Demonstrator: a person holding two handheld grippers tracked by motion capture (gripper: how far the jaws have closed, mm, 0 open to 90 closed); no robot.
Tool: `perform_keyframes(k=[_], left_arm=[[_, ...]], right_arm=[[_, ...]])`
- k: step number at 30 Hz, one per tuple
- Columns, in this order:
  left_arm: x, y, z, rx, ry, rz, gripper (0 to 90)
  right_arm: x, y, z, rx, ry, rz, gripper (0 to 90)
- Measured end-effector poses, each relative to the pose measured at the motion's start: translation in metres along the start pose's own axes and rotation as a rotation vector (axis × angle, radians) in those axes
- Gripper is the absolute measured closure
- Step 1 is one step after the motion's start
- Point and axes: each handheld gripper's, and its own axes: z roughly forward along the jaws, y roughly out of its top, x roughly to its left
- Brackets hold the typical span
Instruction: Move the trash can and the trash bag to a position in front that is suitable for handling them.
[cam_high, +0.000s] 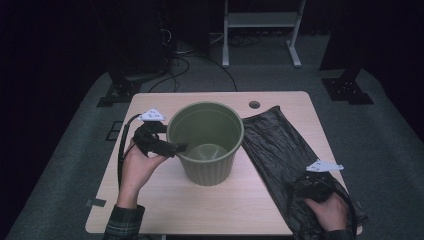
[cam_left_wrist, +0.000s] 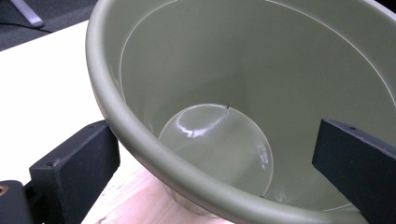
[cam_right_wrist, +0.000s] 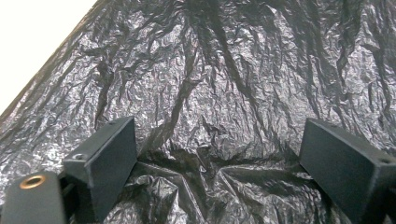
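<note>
An olive-green round plastic bin (cam_high: 205, 142) with a ribbed outer wall stands upright near the middle of the light wooden surface (cam_high: 165, 200), its mouth open and its inside bare down to a glossy round floor. To its right, a crinkled black plastic bag (cam_high: 272, 145) lies flat on the surface, running from beside the bin's rim toward the near right corner, where its end reaches the edge.

The left gripper (cam_high: 176, 148) is at the bin's left side, held in the person's left hand (cam_high: 135, 167). In the left gripper view its jaws stand apart and straddle the bin's rolled rim (cam_left_wrist: 140, 140), one jaw outside the wall over the surface, the other inside the bin; neither jaw is seen pressing the wall.

The right gripper (cam_high: 300, 187) rests over the near end of the bag, held by the right hand (cam_high: 330, 210). In the right gripper view its jaws are spread wide, with gathered folds of the black film (cam_right_wrist: 210, 158) between them, not pinched.

Beyond the surface lie grey carpet (cam_high: 385, 130) and a white metal frame (cam_high: 260, 30).
</note>
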Motion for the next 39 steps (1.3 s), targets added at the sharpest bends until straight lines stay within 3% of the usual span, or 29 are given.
perform_keyframes(k=[13, 21, 30, 39], left_arm=[[-0.024, -0.006, 0.000, -0.011, -0.050, 0.015, 0.0], [-0.021, -0.003, -0.003, -0.013, -0.046, 0.033, 0.0], [-0.018, 0.004, -0.024, -0.050, -0.012, 0.045, 0.0], [-0.023, -0.016, -0.050, -0.067, 0.017, 0.053, 0.0]], right_arm=[[0.000, 0.000, 0.000, 0.001, 0.000, 0.001, 10.3], [0.000, 0.000, 0.000, 0.001, 0.000, 0.001, 10.3], [0.001, 0.000, 0.000, 0.002, -0.001, 0.003, 10.3], [0.001, -0.001, -0.001, 0.002, -0.006, 0.008, 10.3]])
